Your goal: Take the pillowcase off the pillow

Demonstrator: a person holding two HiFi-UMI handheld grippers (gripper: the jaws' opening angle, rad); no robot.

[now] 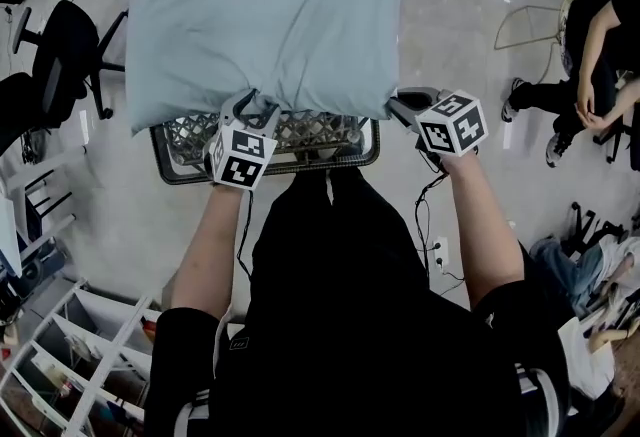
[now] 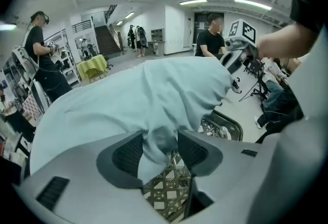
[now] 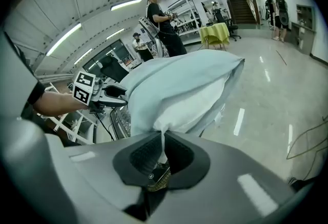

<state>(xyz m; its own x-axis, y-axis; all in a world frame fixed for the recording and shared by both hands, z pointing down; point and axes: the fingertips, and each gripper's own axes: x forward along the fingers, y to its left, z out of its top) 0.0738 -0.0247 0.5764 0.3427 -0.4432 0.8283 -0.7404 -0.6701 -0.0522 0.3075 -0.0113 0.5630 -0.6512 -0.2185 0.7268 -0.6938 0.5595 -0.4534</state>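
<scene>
A pillow in a light blue pillowcase (image 1: 265, 25) lies over a dark wicker basket (image 1: 265, 165) on the floor. My left gripper (image 1: 250, 110) is at the pillow's near edge. In the left gripper view its jaws (image 2: 160, 151) stand open, and a bunch of blue pillowcase (image 2: 128, 110) hangs loosely between the pads. My right gripper (image 1: 400, 103) is at the near right corner. In the right gripper view it (image 3: 163, 154) is shut on a thin corner of the white pillow (image 3: 189, 107), which shows inside the open mouth of the pillowcase (image 3: 174, 74).
A black office chair (image 1: 65, 55) stands left of the pillow and a person sits at the far right (image 1: 600, 55). A white shelf unit (image 1: 70, 355) is at lower left. A power strip with cables (image 1: 437, 250) lies by my right arm. People stand in the background (image 2: 38, 59).
</scene>
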